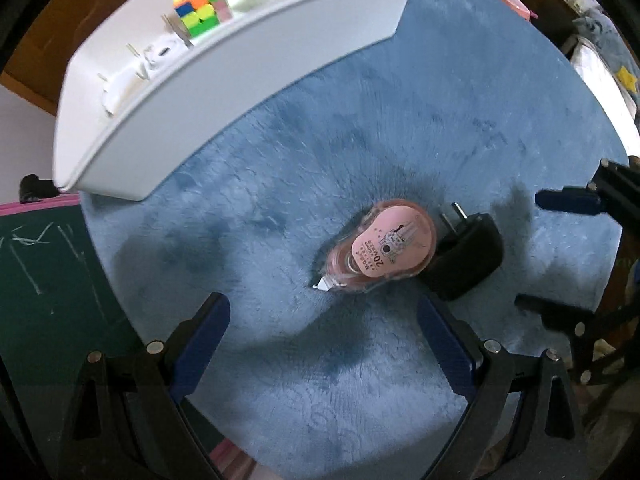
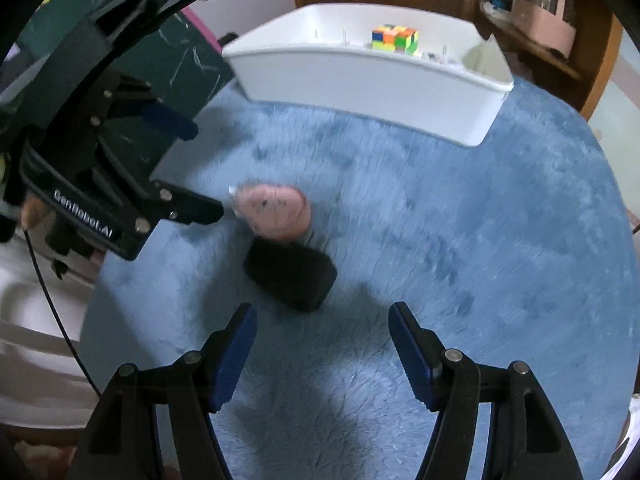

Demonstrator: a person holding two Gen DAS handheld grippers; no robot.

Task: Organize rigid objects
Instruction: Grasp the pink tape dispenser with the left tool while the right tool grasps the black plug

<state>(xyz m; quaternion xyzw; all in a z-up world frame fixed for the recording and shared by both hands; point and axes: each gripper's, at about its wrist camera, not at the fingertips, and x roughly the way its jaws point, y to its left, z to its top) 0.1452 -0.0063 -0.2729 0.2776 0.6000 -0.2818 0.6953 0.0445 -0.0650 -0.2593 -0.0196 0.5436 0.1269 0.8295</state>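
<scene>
Open tongs (image 1: 324, 308) above correction tape (image 1: 380, 248)

The correction tape dispenser (image 2: 274, 210) and the power adapter (image 2: 290, 274) lie on the round mat (image 2: 480, 220), touching each other near its middle; in the right wrist view, the adapter lies nearer, the dispenser behind it. The storage bin (image 2: 360, 84) stands at the far edge of the mat, well apart from both. The puzzle cube (image 2: 395, 39) sits inside the bin. The chalkboard (image 2: 188, 52) lies left of the mat.
</scene>
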